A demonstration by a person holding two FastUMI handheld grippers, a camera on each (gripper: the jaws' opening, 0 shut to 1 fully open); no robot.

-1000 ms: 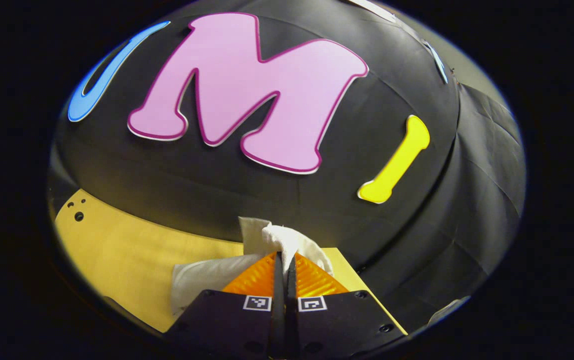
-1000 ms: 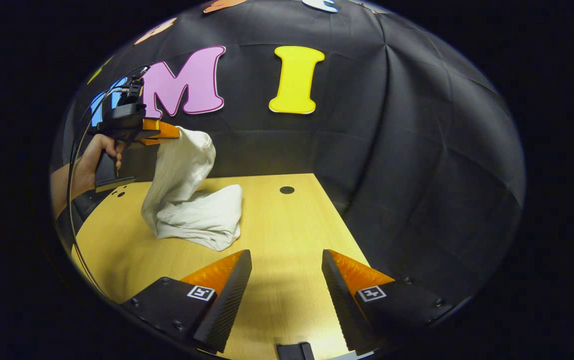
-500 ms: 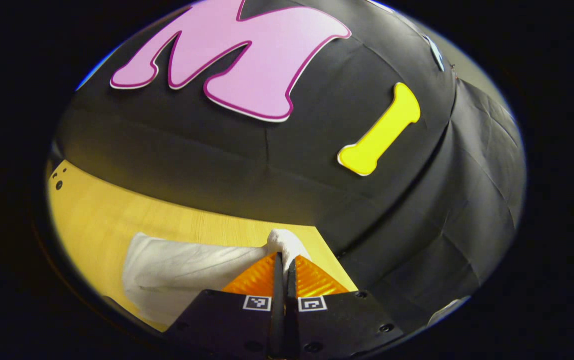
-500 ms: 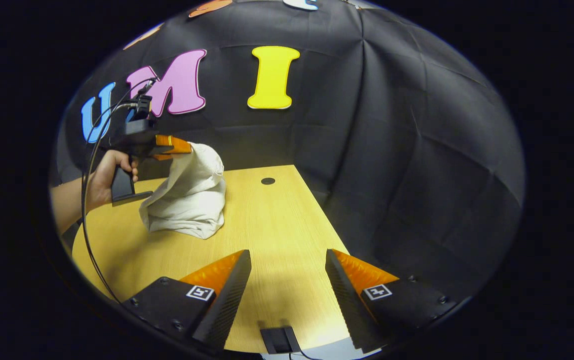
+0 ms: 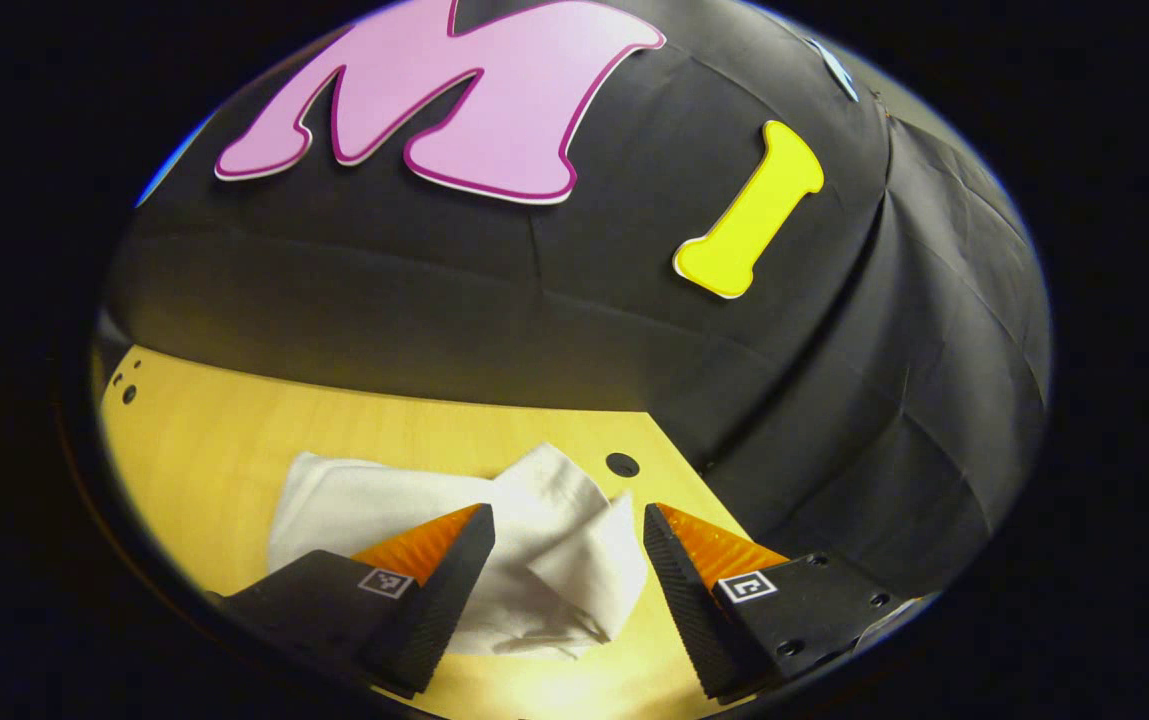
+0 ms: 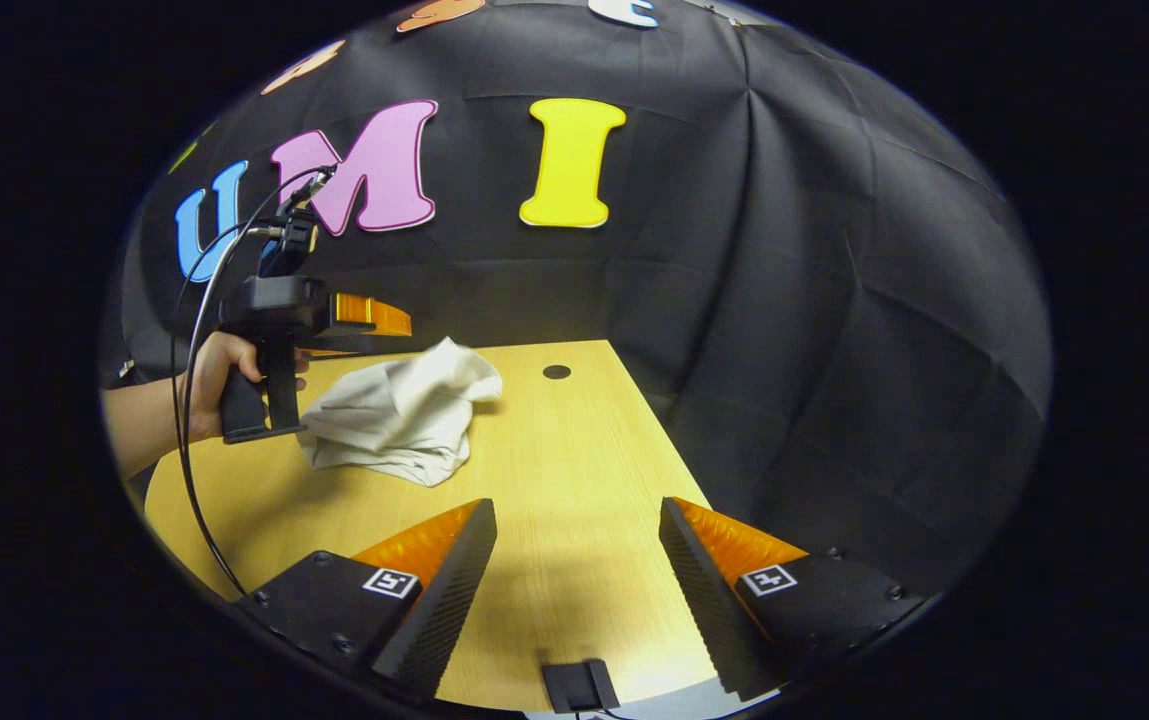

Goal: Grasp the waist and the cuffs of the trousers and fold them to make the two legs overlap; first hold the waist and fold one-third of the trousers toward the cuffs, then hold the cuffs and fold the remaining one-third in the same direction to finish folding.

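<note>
The left hand-held gripper (image 5: 567, 520) has let go — its jaws now stand apart above the trousers (image 5: 534, 545), which have dropped from a hanging drape into a crumpled heap on the table (image 6: 574, 470). The right hand-held gripper (image 6: 577, 515) stays open, well apart from them.

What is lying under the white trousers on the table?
The white crumpled trousers lie directly on the light wooden table. What the cloth covers cannot be seen.

So the left gripper (image 5: 568, 520) has its fingers (image 5: 454, 575) spread wide apart, hovering over the white trousers (image 5: 544, 545), which lie bunched up on the yellow tabletop (image 5: 214, 450), with a small dark hole (image 5: 622, 464) just beyond them.
</note>
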